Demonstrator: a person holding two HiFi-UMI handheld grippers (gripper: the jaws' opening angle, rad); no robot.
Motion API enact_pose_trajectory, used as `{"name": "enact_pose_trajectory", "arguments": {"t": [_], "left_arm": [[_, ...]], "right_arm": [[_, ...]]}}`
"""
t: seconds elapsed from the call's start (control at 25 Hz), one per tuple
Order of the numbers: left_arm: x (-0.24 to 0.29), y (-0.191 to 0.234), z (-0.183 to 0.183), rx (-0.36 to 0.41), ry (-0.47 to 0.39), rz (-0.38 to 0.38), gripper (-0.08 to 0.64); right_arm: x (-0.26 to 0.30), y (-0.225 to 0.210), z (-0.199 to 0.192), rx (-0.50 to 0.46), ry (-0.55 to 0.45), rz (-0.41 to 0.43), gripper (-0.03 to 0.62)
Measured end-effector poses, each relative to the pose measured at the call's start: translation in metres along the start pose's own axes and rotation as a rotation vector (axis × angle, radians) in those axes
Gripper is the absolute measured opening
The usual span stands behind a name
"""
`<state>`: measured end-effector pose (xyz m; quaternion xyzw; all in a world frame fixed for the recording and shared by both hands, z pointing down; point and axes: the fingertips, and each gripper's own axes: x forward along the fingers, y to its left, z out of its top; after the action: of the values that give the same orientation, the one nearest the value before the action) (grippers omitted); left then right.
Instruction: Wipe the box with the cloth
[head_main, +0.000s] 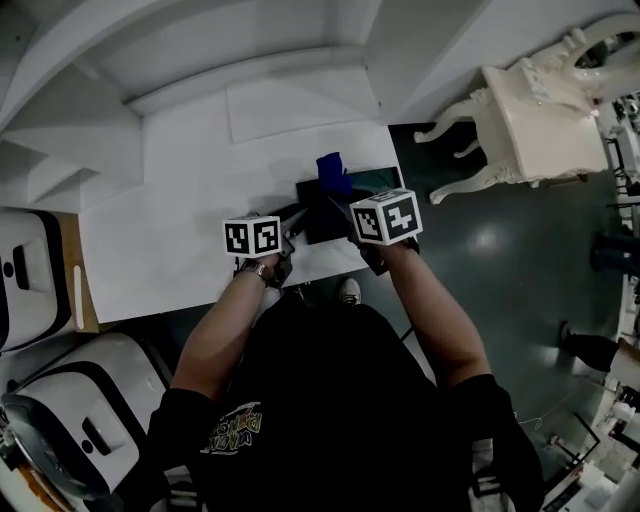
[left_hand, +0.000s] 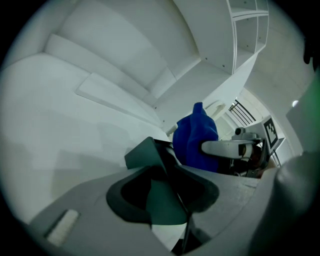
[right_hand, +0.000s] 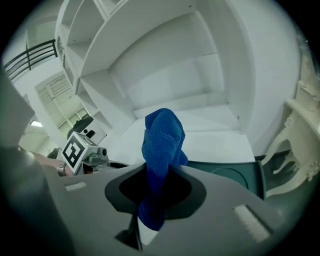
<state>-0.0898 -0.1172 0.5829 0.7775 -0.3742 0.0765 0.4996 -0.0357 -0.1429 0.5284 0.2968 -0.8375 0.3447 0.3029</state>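
Note:
A flat dark green box (head_main: 350, 192) lies at the right end of the white table (head_main: 180, 220). My left gripper (head_main: 297, 217) comes at its left side and is shut on a dark green edge of the box (left_hand: 161, 192), which runs between the jaws in the left gripper view. My right gripper (head_main: 338, 205) is shut on a blue cloth (head_main: 331, 171) that stands up over the box. In the right gripper view the cloth (right_hand: 162, 142) sticks up out of the jaws, with the box's lid (right_hand: 235, 172) just beyond. The left gripper view shows the cloth (left_hand: 196, 137) behind the box's flap.
White stepped shelving rises behind the table. An ornate white chair (head_main: 530, 120) stands on the dark floor (head_main: 500, 260) to the right. White and black machines (head_main: 30, 270) and a wooden board (head_main: 75, 275) sit at the table's left end.

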Motion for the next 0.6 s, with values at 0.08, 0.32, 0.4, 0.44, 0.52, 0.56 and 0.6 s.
{"name": "enact_pose_trajectory", "arguments": {"t": [0.08, 0.32, 0.4, 0.44, 0.52, 0.56, 0.6], "left_arm": [[-0.001, 0.0, 0.001, 0.001, 0.003, -0.002, 0.146], [-0.001, 0.001, 0.002, 0.003, 0.0, -0.007, 0.146], [-0.001, 0.002, 0.002, 0.004, 0.0, -0.01, 0.146], [-0.001, 0.002, 0.002, 0.005, 0.001, -0.01, 0.147], [-0.002, 0.001, 0.002, 0.007, 0.003, -0.011, 0.147], [-0.002, 0.001, 0.002, 0.007, 0.003, -0.012, 0.147], [-0.002, 0.001, 0.001, 0.008, 0.004, -0.014, 0.149]], "right_arm": [[0.014, 0.008, 0.004, -0.035, 0.032, 0.0, 0.095], [0.04, 0.013, 0.006, -0.08, 0.096, -0.011, 0.095], [0.045, 0.014, 0.006, -0.091, 0.11, -0.01, 0.095], [0.048, 0.015, 0.006, -0.1, 0.12, -0.008, 0.095], [0.052, 0.017, 0.005, -0.125, 0.149, -0.007, 0.095], [0.054, 0.017, 0.004, -0.141, 0.165, -0.009, 0.096], [0.057, 0.018, 0.003, -0.159, 0.182, -0.012, 0.095]]}}
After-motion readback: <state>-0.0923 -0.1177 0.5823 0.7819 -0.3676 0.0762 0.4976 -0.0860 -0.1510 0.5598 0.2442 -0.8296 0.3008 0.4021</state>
